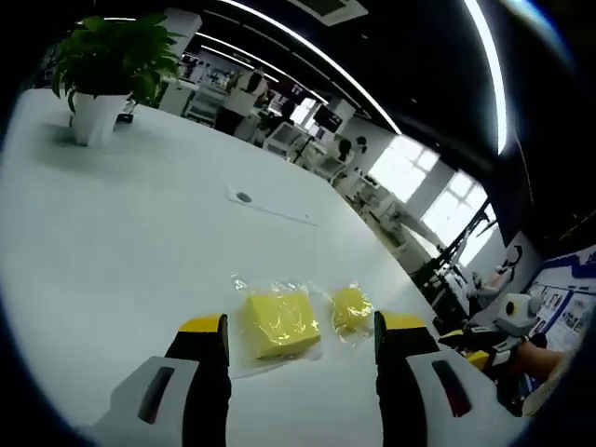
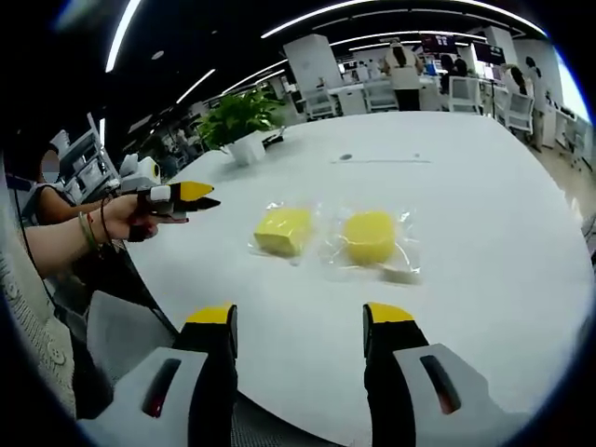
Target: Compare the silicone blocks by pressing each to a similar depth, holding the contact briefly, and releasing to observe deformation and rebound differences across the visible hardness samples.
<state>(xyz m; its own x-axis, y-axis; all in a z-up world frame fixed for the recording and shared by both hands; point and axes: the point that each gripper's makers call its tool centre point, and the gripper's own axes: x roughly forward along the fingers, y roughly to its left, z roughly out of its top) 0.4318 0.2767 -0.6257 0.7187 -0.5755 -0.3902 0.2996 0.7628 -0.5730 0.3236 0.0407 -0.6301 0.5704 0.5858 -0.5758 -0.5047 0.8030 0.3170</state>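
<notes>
bare white table (image 2: 484, 186) around two bagged blocks (image 2: 283, 230), potted plant (image 1: 98, 79) far off

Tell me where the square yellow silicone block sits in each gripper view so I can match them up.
Left gripper view: the square yellow block, in clear wrap, lies low at centre between that view's jaws.
Right gripper view: it lies mid-frame, left of centre, left of the round yellow block.
Shared landmark: the potted plant on the white table.

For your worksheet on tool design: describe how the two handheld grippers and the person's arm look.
Both the left gripper and the right gripper have two black jaws with yellow tips on pale grey bodies; dark slots mark the bodies, and one slot on the left gripper looks red. The person's hand has green and red bands at the wrist.
</notes>
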